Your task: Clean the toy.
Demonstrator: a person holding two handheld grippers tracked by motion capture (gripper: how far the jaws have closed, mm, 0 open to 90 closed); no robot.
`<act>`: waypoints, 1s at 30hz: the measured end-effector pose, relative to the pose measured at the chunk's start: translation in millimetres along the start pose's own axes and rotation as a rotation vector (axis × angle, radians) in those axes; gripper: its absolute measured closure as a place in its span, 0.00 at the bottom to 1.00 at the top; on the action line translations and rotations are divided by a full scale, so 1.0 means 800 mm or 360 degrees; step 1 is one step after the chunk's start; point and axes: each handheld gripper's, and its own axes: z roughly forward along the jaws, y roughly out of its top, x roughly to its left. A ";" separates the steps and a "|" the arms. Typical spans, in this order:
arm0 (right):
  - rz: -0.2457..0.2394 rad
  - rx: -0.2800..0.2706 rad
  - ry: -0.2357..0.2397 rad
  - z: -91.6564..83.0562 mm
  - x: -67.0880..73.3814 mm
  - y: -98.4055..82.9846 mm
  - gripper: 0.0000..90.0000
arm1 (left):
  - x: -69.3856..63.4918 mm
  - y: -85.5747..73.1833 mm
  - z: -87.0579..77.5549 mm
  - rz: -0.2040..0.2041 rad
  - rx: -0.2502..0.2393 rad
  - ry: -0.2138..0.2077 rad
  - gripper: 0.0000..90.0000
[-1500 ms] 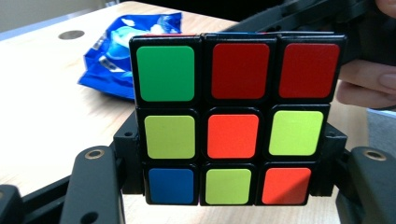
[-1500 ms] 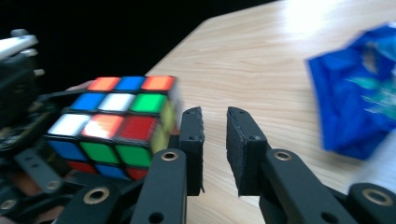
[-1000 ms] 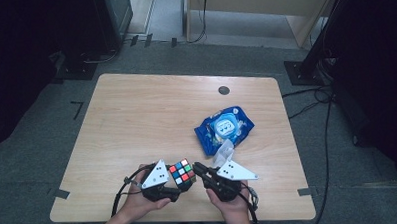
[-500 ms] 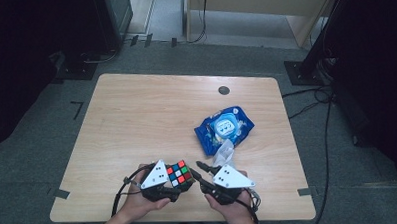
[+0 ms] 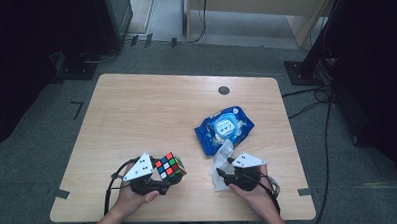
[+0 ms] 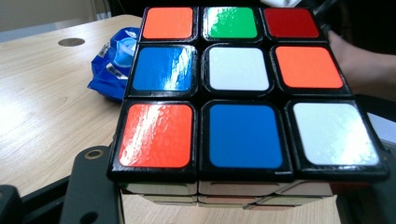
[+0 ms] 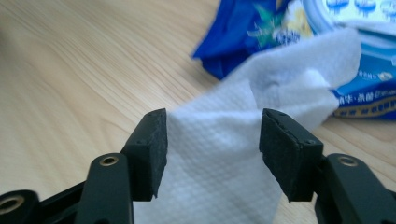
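Lab; bare table [image 5: 136, 109]; floor cables [image 5: 327, 117]; equipment stands [image 5: 305, 70]

Both black grippers [image 5: 165, 179] [image 5: 222, 172] carry grey three-cornered plates — dark cables trailing.

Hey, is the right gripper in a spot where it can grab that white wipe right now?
Probably yes. The right gripper has just been opening its jaws, and the white wipe already lies between them on the table. Nothing blocks it; the blue wipes pack sits beyond.
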 end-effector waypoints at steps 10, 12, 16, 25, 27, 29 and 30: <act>0.0104 0.0114 -0.0146 0.010 -0.011 -0.005 0.95 | -0.006 0.001 -0.004 0.0058 -0.0037 -0.0032 0.37; 0.0131 0.0114 -0.0151 0.009 -0.012 -0.003 0.98 | -0.007 0.001 -0.003 0.0063 -0.0037 -0.0031 0.37; 0.0224 -0.0203 0.0036 -0.018 0.011 0.020 0.98 | -0.010 0.000 -0.001 0.0080 -0.0034 -0.0026 0.37; 0.0191 -0.0700 0.0393 -0.066 0.099 0.075 0.98 | -0.029 0.000 0.018 0.0128 -0.0002 -0.0087 0.37; 0.0234 -0.0674 0.0445 -0.055 0.106 0.073 0.98 | -0.033 0.002 0.020 0.0135 -0.0009 -0.0101 0.37; 0.0251 -0.0649 0.0446 -0.046 0.108 0.069 0.98 | -0.033 0.003 0.020 0.0138 -0.0010 -0.0096 0.37; 0.0262 -0.0637 0.0428 -0.043 0.109 0.067 0.98 | -0.033 0.003 0.019 0.0132 -0.0011 -0.0095 0.37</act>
